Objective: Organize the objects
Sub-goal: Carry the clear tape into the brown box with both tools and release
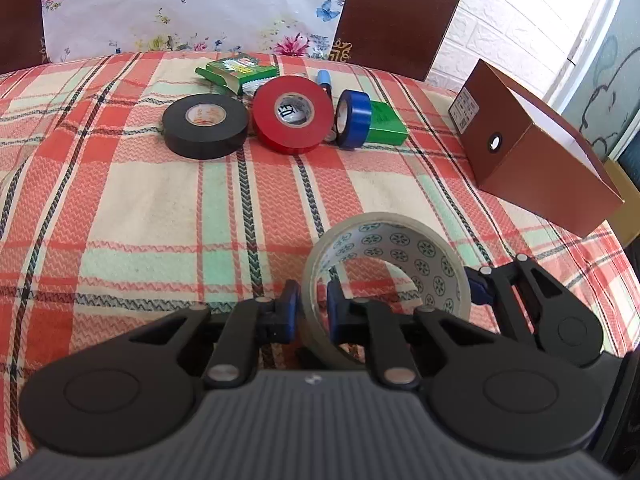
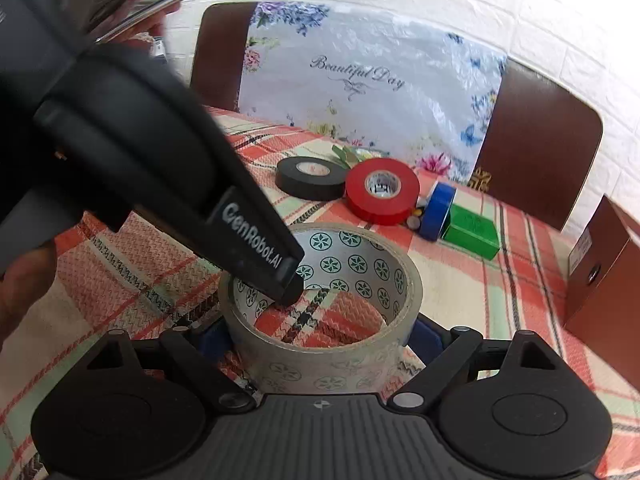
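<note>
Close in front, the clear tape roll (image 1: 400, 264) lies flat on the checked cloth of the counter (image 1: 120, 200). The left gripper (image 1: 312, 306) has its fingers clamped on the roll's near wall, one pad outside and one inside the ring. The right gripper (image 2: 320, 336) stands with fingers wide apart, one either side of the same roll; whether its pads touch the roll cannot be told. Farther back sit a black tape roll (image 1: 204, 126), a red tape roll (image 1: 292, 114) just beside it, and a blue tape roll (image 1: 354, 118) on edge against a green box (image 1: 386, 124). Behind them are a second green packet (image 1: 236, 70) and a blue marker (image 1: 324, 80). A brown box (image 1: 532, 152) stands well apart to the right, with open cloth between it and the clear roll.
</note>
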